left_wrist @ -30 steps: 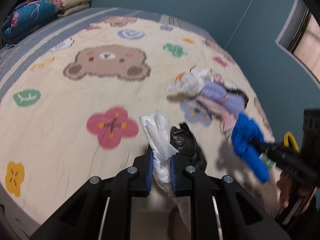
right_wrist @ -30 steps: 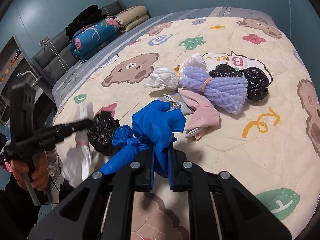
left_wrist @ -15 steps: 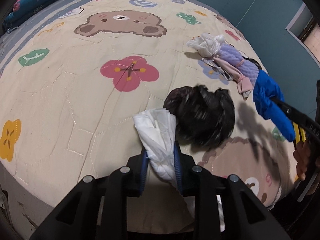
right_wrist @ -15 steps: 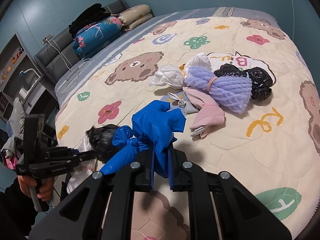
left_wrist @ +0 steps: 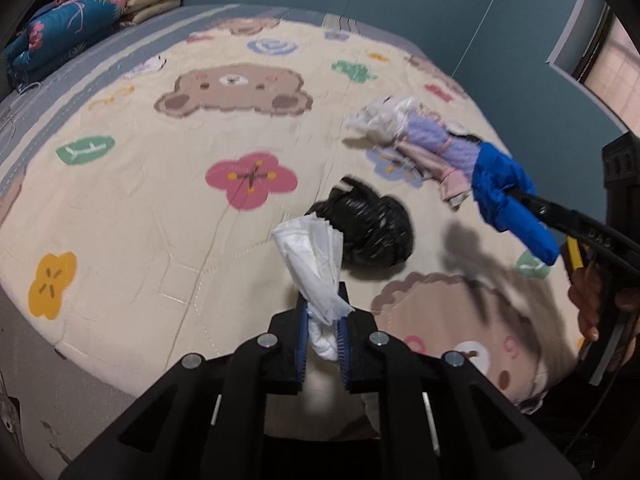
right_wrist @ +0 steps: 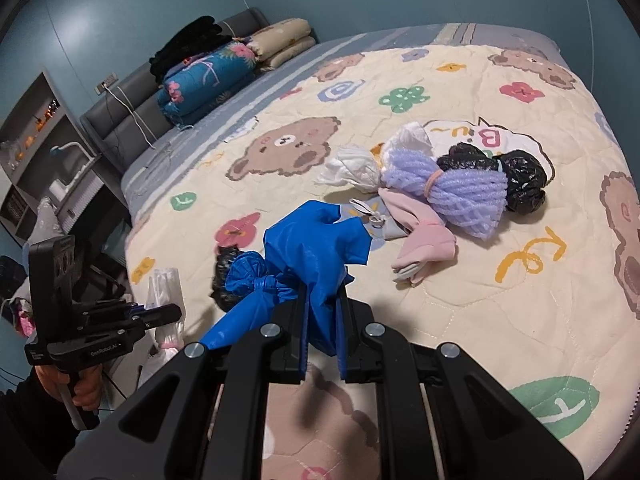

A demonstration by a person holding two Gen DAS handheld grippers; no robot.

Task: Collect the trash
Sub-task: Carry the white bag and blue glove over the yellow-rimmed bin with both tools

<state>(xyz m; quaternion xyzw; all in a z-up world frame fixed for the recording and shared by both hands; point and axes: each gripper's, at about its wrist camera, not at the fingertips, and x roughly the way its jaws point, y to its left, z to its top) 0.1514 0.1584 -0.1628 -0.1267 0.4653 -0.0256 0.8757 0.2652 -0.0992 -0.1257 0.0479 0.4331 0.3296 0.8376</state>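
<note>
Both jaws clamped. Left gripper (left_wrist: 323,334) pinches a white plastic bag (left_wrist: 314,264) at its twisted neck, the loose body sticking up past the fingertips. Right gripper (right_wrist: 322,334) is closed on a blue bag (right_wrist: 308,264) just behind its knot, so the knotted bulb hangs out to the left and the open flap stands up in front. Gripping at the neck looks deliberate: that's the densest part of thin film, least likely to slip out.

Both loads are held clear of the bed (left_wrist: 120,200), near its front edge, on the person's side. I'd read that as carry posture, items already picked and waiting for a bin. No bin visible in either view.

Still on the quilt: a crumpled black bag (left_wrist: 370,226) near the front edge, just beyond the left fingertips. Further in, toward the middle, a pile touching each other: white bags (right_wrist: 360,164), purple foam netting (right_wrist: 452,188) banded in the middle, a second black bag (right_wrist: 516,178) behind it, pink cloth (right_wrist: 420,244) in front.

Judgement: part way through, several pieces left. Both hands full, so a drop-off has to come before the next grab.
</note>
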